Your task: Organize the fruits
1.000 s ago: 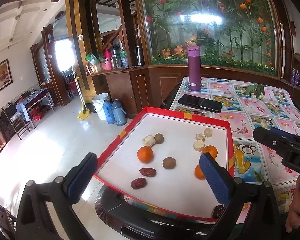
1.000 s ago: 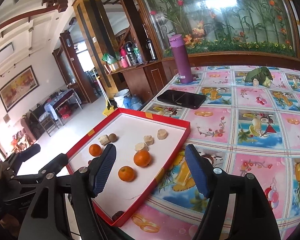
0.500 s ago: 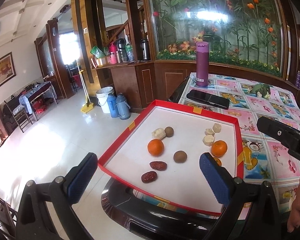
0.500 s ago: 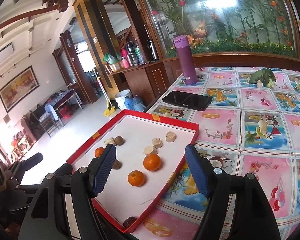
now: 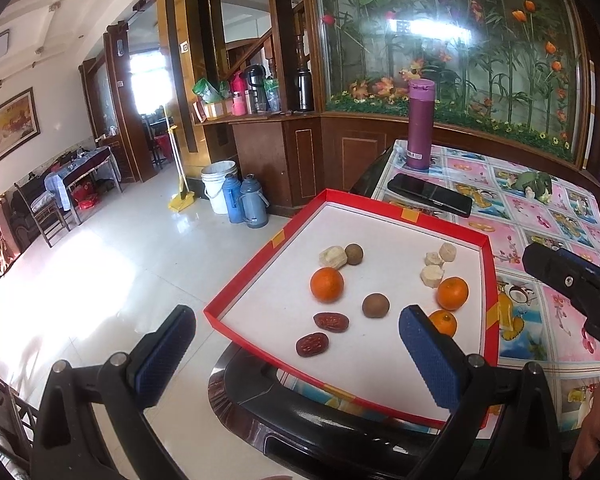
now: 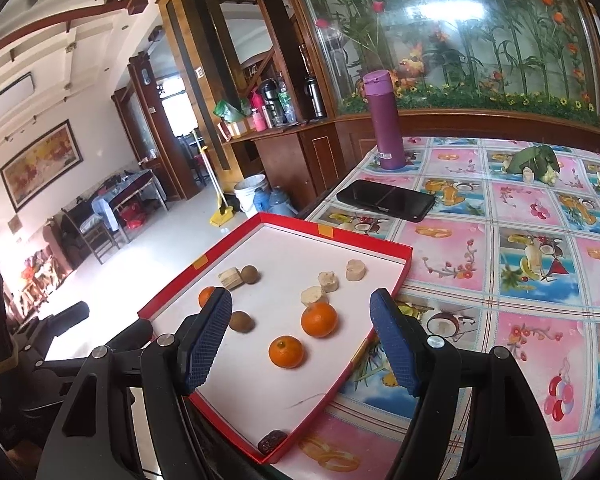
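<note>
A red-rimmed white tray [image 5: 485, 245] [image 6: 403, 276] sits at the table's left corner. It holds three oranges [image 5: 327, 284] [image 6: 318, 319], two brown round fruits [image 5: 375, 305] [image 6: 241, 321], red dates [image 5: 331, 321] [image 6: 272, 440] and several pale banana pieces [image 5: 431, 276] [image 6: 327, 281]. My left gripper [image 5: 296, 354] is open and empty, hovering before the tray's near-left edge. My right gripper [image 6: 302, 342] is open and empty above the tray's near end, with an orange [image 6: 286, 351] between its fingers in view. The right gripper's body shows in the left wrist view [image 5: 572, 284].
A black phone [image 5: 429, 199] [image 6: 386, 199] lies beyond the tray. A purple bottle [image 5: 420, 124] [image 6: 382, 120] stands at the table's far edge. A green leafy item [image 6: 534, 162] lies far right. The table edge drops to a tiled floor on the left.
Both grippers have moved slightly; the tray and fruits have shifted right and nearer in both views. Nothing was grasped or released.
</note>
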Demonstrator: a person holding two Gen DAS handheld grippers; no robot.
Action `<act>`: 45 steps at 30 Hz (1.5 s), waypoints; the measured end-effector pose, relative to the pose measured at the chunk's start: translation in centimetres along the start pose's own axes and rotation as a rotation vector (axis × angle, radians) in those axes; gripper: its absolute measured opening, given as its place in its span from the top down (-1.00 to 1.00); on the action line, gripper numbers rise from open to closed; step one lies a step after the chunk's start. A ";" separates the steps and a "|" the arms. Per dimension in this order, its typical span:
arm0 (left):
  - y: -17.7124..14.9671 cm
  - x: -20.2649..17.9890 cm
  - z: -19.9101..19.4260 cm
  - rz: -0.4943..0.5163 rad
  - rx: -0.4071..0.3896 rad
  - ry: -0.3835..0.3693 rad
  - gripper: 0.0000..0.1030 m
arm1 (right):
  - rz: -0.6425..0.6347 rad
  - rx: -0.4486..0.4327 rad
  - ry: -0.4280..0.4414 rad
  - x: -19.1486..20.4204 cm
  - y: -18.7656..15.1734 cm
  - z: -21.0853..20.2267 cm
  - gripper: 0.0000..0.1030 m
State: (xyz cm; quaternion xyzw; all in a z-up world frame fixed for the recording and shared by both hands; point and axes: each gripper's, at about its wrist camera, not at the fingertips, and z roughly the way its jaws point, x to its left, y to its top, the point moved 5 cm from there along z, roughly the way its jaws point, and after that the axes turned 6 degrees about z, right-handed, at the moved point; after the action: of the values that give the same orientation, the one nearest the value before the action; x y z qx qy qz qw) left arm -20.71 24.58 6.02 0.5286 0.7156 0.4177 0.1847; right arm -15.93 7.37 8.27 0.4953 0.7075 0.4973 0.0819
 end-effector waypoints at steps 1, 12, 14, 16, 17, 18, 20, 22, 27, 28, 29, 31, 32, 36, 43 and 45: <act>0.0 0.0 0.0 0.000 0.000 0.001 -1.00 | -0.002 0.000 0.000 0.1 0.0 0.0 -0.38; -0.2 0.1 0.0 0.000 0.002 0.006 -1.00 | -0.014 0.006 0.004 0.6 -0.2 0.0 -0.38; -0.3 0.1 0.1 -0.003 0.001 0.009 -1.00 | -0.014 0.005 0.003 0.7 -0.2 0.0 -0.38; -0.3 0.0 0.2 -0.002 0.003 0.006 -1.00 | -0.015 0.006 0.004 0.8 -0.2 0.0 -0.38; -0.3 0.0 0.2 0.000 0.002 0.006 -1.00 | -0.016 0.006 0.003 0.8 -0.2 0.1 -0.38; -0.4 -0.1 0.2 0.002 0.000 0.005 -1.00 | -0.018 0.006 0.003 0.8 -0.2 0.1 -0.38; -0.4 -0.1 0.1 0.004 0.000 0.004 -1.00 | -0.021 0.009 0.004 0.9 -0.2 0.1 -0.38; -0.4 -0.2 0.1 0.002 -0.001 0.002 -1.00 | -0.024 0.011 0.004 1.0 -0.2 0.2 -0.38; -0.5 -0.2 0.1 0.001 -0.002 0.006 -1.00 | -0.033 0.012 0.005 1.3 -0.3 0.3 -0.38; -0.5 -0.1 0.1 0.001 -0.001 0.007 -1.00 | -0.033 0.012 0.005 1.3 -0.3 0.3 -0.38; -0.5 -0.1 0.1 0.001 0.000 0.006 -1.00 | -0.032 0.013 0.005 1.3 -0.3 0.3 -0.38; -0.5 -0.1 0.1 0.001 0.001 0.005 -1.00 | -0.034 0.013 0.004 1.3 -0.4 0.4 -0.38; -0.6 -0.1 0.1 0.002 0.002 0.004 -1.00 | -0.034 0.013 0.004 1.3 -0.4 0.4 -0.38; -0.6 0.1 0.1 0.002 0.000 -0.003 -1.00 | -0.037 0.020 0.004 1.5 -0.3 0.6 -0.38; -0.6 0.5 0.2 0.001 -0.002 -0.007 -1.00 | -0.050 0.018 -0.001 2.2 -0.2 1.1 -0.38; -0.6 0.5 0.1 0.000 -0.002 -0.008 -1.00 | -0.049 0.020 -0.001 2.2 -0.2 1.1 -0.38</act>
State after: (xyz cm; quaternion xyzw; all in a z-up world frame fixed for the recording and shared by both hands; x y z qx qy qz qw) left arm -21.18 25.08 5.56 0.5299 0.7145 0.4163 0.1881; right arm -16.50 9.77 8.37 0.4787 0.7245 0.4878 0.0894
